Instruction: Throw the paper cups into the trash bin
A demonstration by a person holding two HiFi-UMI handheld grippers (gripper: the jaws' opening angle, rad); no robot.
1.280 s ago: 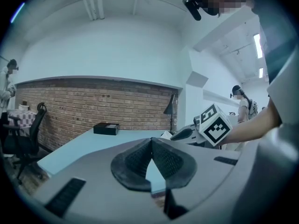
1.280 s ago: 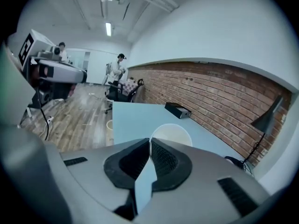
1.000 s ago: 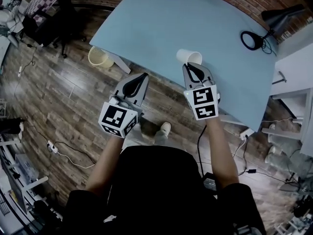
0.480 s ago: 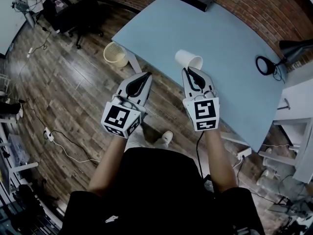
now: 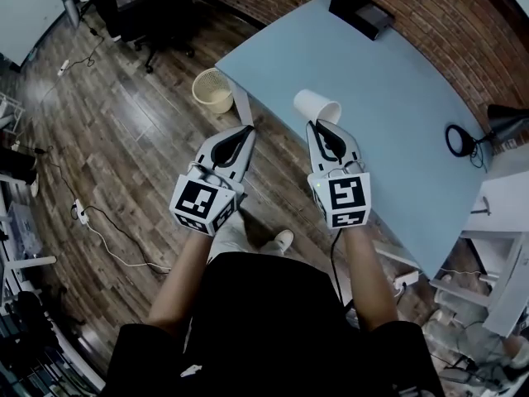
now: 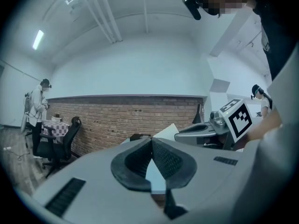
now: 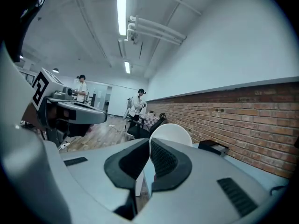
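Trash bin [image 5: 213, 90]: stands open-mouthed on the wooden floor [image 5: 140, 139], ahead of both sets of jaws and off to their left, just beside the table leg [image 5: 241, 106].
Table [image 5: 388, 89]: its corner lies ahead of my right jaws; I judge this edge and the leg to be the only obstacles on the way across.
Open room: bare boards lie between the jaws and the bin, so a forward-left carry looks free.
Left gripper [image 5: 246, 129]: jaws pressed together on nothing; nearer the bin, yet empty.
Right gripper [image 5: 318, 124]: jaws pinching the cup's wall at the rim.
Paper cup [image 5: 316, 106]: held at the right jaw tips, on its side, long axis running forward and slightly left, mouth toward the jaws, base away; I judge it must cross in front of the left gripper to reach the bin.
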